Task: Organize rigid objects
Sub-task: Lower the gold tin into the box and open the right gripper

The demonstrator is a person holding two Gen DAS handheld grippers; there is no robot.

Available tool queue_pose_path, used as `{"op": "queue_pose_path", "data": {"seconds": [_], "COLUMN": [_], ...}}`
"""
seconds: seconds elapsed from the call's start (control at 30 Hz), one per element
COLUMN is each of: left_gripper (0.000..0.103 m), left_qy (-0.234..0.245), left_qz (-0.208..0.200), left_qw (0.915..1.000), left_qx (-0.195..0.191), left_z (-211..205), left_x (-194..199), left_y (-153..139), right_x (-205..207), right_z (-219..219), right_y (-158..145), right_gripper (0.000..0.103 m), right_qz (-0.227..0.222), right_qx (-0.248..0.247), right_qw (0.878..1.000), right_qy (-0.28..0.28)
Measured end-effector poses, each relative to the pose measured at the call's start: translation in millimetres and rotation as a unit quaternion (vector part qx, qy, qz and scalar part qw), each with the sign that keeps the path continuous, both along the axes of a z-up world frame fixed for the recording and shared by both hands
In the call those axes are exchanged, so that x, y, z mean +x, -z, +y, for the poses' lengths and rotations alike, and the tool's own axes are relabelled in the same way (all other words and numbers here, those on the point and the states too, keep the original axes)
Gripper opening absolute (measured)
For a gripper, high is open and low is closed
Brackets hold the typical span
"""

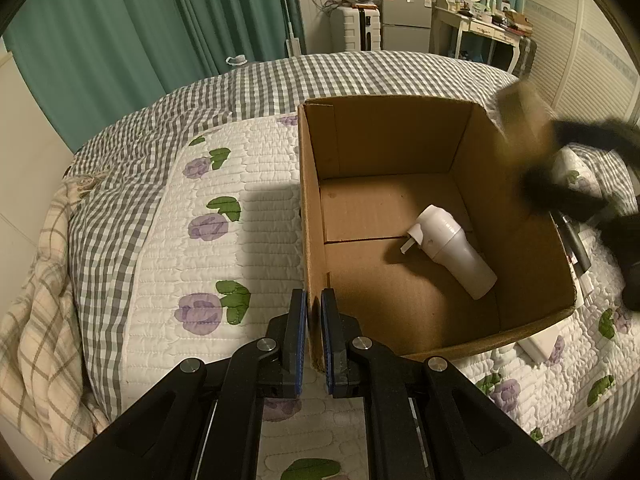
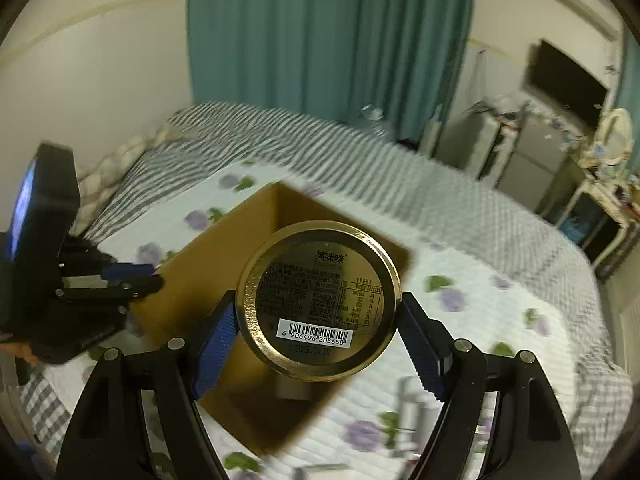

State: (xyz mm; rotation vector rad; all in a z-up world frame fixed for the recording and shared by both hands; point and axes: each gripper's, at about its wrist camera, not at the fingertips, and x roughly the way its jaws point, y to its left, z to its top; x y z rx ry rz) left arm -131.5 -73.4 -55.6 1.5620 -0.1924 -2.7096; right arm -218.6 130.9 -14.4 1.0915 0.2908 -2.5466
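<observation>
An open cardboard box (image 1: 512,248) stands on the bed. A white plug-in device (image 1: 454,250) lies on its floor. My left gripper (image 1: 314,338) is shut on the box's near left wall corner. My right gripper (image 2: 318,326) is shut on a round gold tin (image 2: 318,300), whose labelled base with a barcode faces the camera. It holds the tin in the air above the box (image 2: 208,276). In the left wrist view the right gripper (image 1: 576,172) shows blurred at the box's right rim, with the tin (image 1: 524,116) a gold blur. The left gripper (image 2: 116,280) shows at the box's left in the right wrist view.
The bed has a white quilt with purple flowers (image 1: 208,240) over a grey checked cover (image 1: 360,72). Several small items (image 1: 576,248) lie on the quilt right of the box. A green curtain (image 1: 140,20), a suitcase, a small fridge and a dressing table (image 1: 480,20) stand beyond the bed.
</observation>
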Motion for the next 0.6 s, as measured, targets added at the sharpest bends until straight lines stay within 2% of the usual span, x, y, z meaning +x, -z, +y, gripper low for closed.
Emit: {"op": "queue_pose_path", "data": {"seconds": [0.3, 0.6], "left_gripper": [0.008, 0.008], "left_qy": [0.003, 0.004], "left_qz": [0.002, 0.001], "left_qw": [1.0000, 1.0000], "left_qx": [0.002, 0.001], "left_z": [0.0, 0.4], "left_x": [0.5, 1.6], "left_y": [0.1, 0.1], "right_x": [-12.6, -10.3], "right_z": [-47.8, -49.3], "right_y": [71.1, 79.4], "right_gripper": [0.077, 0.080], "right_qz": [-0.066, -0.073], "right_qx": [0.020, 0.023], "right_qw": [0.997, 0.997], "right_qy": [-0.031, -0.026]}}
